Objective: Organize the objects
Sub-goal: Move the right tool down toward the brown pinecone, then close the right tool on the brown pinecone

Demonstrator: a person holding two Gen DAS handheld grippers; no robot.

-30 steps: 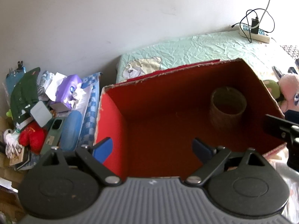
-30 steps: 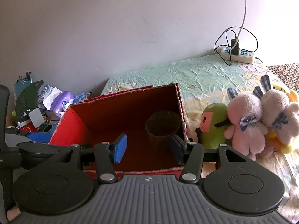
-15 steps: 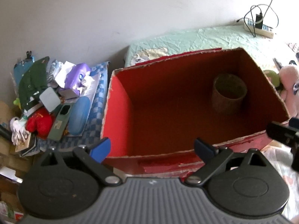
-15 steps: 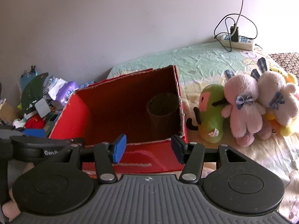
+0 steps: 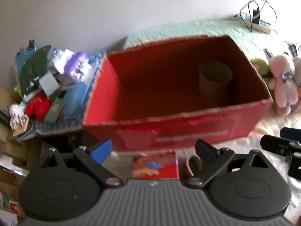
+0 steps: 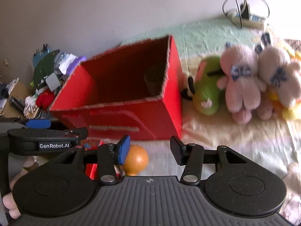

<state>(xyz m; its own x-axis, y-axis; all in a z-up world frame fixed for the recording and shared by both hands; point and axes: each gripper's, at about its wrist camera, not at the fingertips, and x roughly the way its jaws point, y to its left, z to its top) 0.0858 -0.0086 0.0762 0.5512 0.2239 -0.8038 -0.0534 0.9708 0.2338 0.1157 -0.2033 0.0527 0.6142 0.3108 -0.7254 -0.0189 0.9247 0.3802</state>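
A red cardboard box (image 5: 188, 130) (image 6: 131, 120) stands open on the bed with a brown cardboard tube (image 5: 215, 81) upright inside. My left gripper (image 5: 153, 148) is open and empty, in front of the box, above a small red packet (image 5: 156, 166) and a pinkish cup (image 5: 193, 164). My right gripper (image 6: 148, 148) is open and empty, in front of the box; an orange ball (image 6: 136, 159) lies just below its left finger. A green plush (image 6: 207, 92) and two pink plush rabbits (image 6: 240, 82) lie right of the box.
A heap of clutter (image 5: 47, 86) with a purple tissue pack, a blue case and a red plush lies left of the box. A power strip (image 5: 255, 21) with cables sits at the bed's far edge by the wall. Cardboard boxes (image 5: 11, 160) stand lower left.
Both grippers have pulled back from over the box toward its near side. The box front, the red packet, the cup and the orange ball have come into view. Both stay open.
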